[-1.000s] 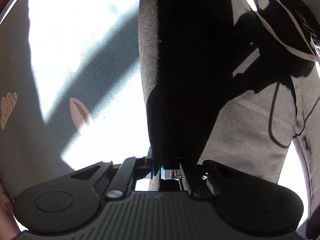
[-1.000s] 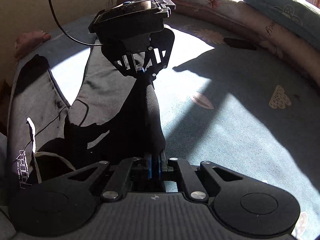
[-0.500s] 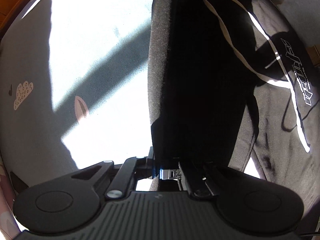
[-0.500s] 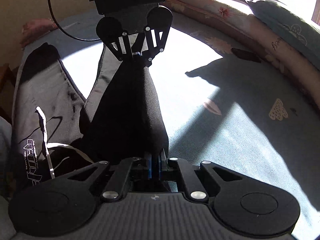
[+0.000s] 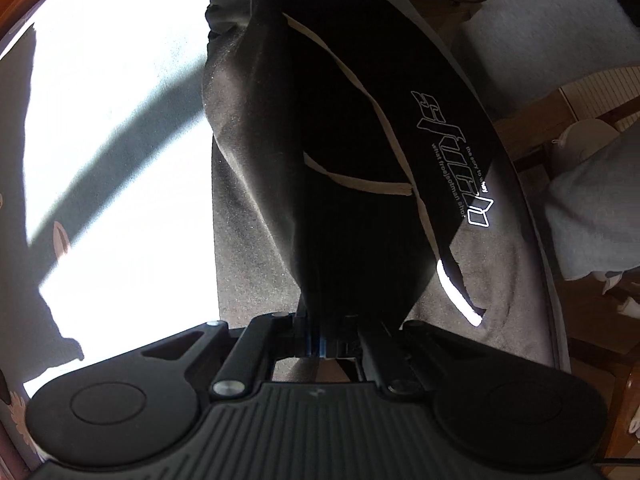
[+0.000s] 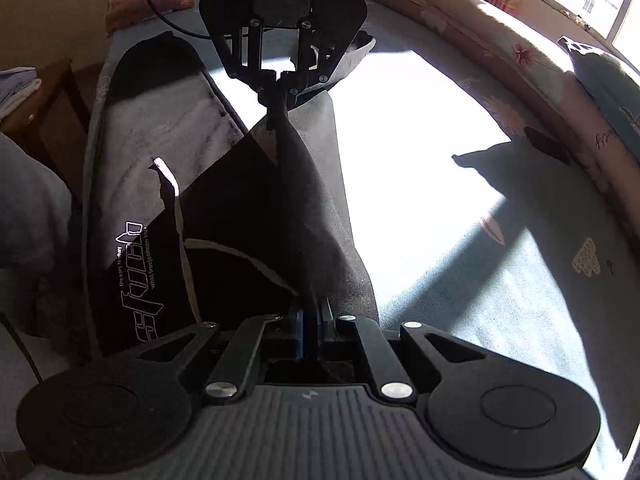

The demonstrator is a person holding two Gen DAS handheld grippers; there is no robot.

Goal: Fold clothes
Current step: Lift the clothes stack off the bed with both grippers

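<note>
A black garment (image 5: 360,128) with a white drawstring (image 5: 360,184) and white lettering (image 5: 452,152) lies along the side of the bed. My left gripper (image 5: 320,346) is shut on one end of its raised edge. My right gripper (image 6: 310,332) is shut on the other end. The fabric runs as a taut ridge between them, and a dark flap hangs down over the grey part of the garment (image 6: 160,128). In the right wrist view the left gripper (image 6: 280,84) faces me at the top. The lettering (image 6: 136,280) shows at the lower left.
The blue-grey patterned bed sheet (image 6: 460,208) spreads to the right, half in bright sun. A bolster (image 6: 500,48) and a pillow (image 6: 600,80) line the far side. A wooden stand (image 6: 52,96) sits beside the bed. Light blue cloth (image 5: 592,216) and the floor lie past the bed's edge.
Both grippers have carried the held edge sideways over the garment toward the bed's side. The lettering and drawstring now sit under the lifted flap, and the left gripper is farther from the right one.
</note>
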